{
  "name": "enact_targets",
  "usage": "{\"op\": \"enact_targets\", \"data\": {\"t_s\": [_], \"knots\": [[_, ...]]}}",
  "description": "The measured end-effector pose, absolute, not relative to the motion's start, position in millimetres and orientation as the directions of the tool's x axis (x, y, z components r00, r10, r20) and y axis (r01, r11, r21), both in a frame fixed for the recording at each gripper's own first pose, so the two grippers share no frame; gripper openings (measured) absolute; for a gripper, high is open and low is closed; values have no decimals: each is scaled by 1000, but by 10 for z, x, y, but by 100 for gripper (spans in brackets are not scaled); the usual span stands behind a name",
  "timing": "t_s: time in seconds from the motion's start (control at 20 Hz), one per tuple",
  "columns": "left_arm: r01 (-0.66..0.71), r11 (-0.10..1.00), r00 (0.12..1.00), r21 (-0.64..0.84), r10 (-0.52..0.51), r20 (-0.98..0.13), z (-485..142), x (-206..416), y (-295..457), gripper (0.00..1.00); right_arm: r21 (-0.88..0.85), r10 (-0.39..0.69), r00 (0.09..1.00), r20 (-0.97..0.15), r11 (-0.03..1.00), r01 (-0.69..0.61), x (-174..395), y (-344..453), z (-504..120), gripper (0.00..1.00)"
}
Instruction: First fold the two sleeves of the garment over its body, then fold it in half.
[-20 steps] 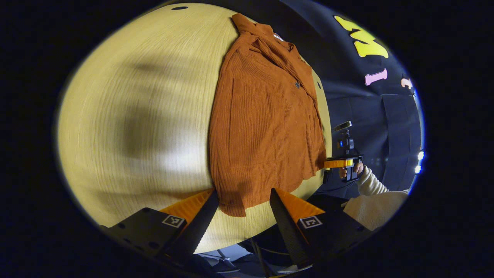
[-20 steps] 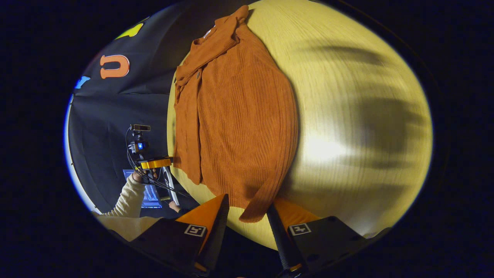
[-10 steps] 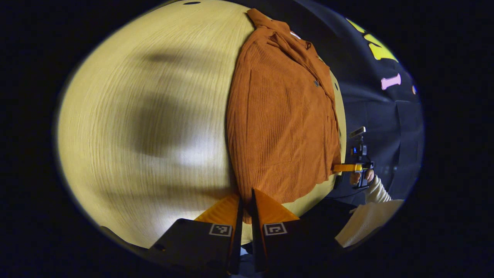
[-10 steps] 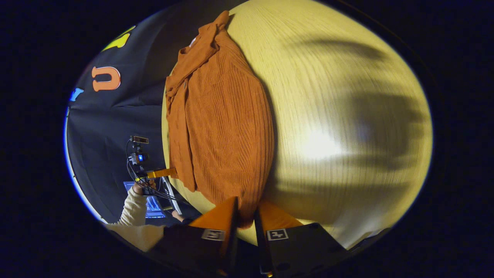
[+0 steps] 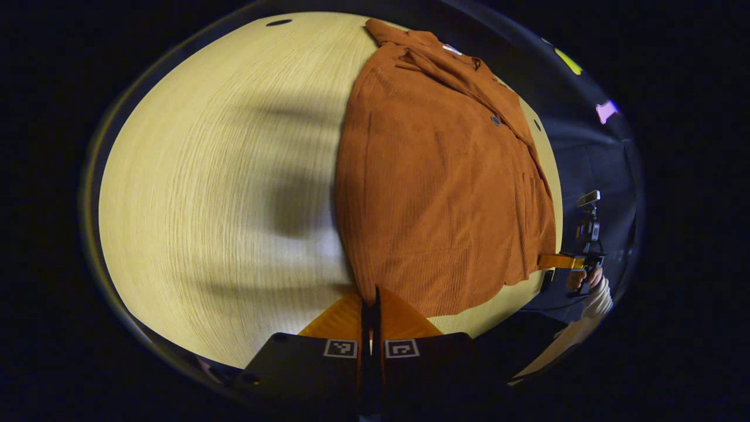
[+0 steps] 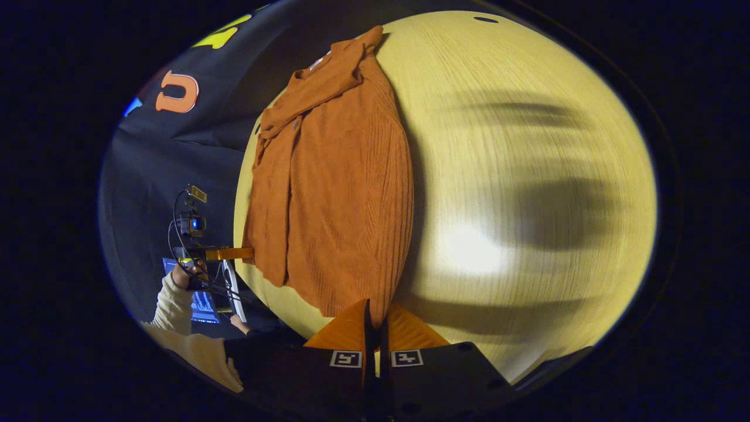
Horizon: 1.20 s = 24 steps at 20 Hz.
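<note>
1. Garment [image 5: 439, 176] – rust-orange, ribbed – lies flat on the tabletop [image 5: 222, 193], sleeves folded over its body.
2. Left gripper [image 5: 370, 305]: jaws clenched on the garment's hem corner nr the tabletop edge.
3. Right gripper [image 6: 375, 316]: jaws clenched on the opposite hem corner – fabric pinched btw them.

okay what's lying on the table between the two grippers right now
The shirt's hem. In the left gripper view, the left gripper pinches one corner, the right gripper the other, with hem and table edge between.
</note>
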<state>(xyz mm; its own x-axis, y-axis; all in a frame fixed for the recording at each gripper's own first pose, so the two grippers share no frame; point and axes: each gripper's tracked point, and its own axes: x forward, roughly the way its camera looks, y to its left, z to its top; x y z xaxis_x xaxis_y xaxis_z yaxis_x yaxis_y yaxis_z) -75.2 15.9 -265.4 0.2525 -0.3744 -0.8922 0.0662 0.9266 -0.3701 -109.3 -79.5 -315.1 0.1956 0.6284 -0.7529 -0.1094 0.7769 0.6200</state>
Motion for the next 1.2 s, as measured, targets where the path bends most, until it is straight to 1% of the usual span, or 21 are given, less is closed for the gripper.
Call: {"op": "enact_targets", "data": {"t_s": [0.05,0.15,0.3,0.4,0.55,0.75,0.9,1.0,1.1,1.2], "knots": [[62,930,289,-363,-364,-885,-2587,-707,136,3,629,638,207,-741,769,-115,-1095,-778,-3049,4],[21,931,321,-363,-350,-880,-2407,-655,78,3,641,654,237,-718,755,-141,-1084,-754,-2785,4],[39,927,400,-373,-356,-845,-1946,-451,-37,3,633,684,299,-665,729,-259,-955,-650,-2289,3],[48,924,462,-380,-358,-812,-1642,-248,-20,3,646,710,335,-619,703,-297,-794,-531,-1944,3],[52,908,545,-416,-375,-750,-1117,124,-107,3,649,721,404,-563,688,-325,-366,-435,-1466,3],[97,912,638,-399,-365,-678,-559,867,-98,3,645,726,479,-493,674,-358,347,-309,-879,3],[103,909,690,-404,-357,-629,-372,1494,-123,3,644,699,545,-463,688,-335,1013,-257,-657,3],[71,909,724,-411,-331,-606,-387,1983,-87,3,672,683,578,-446,682,-289,1469,-231,-612,3],[30,908,747,-418,-298,-594,-506,2435,-70,3,695,650,618,-443,684,-221,1970,-251,-673,4],[10,915,763,-403,-267,-588,-744,2922,-66,3,712,615,652,-443,684,-161,2445,-255,-923,3]]}}
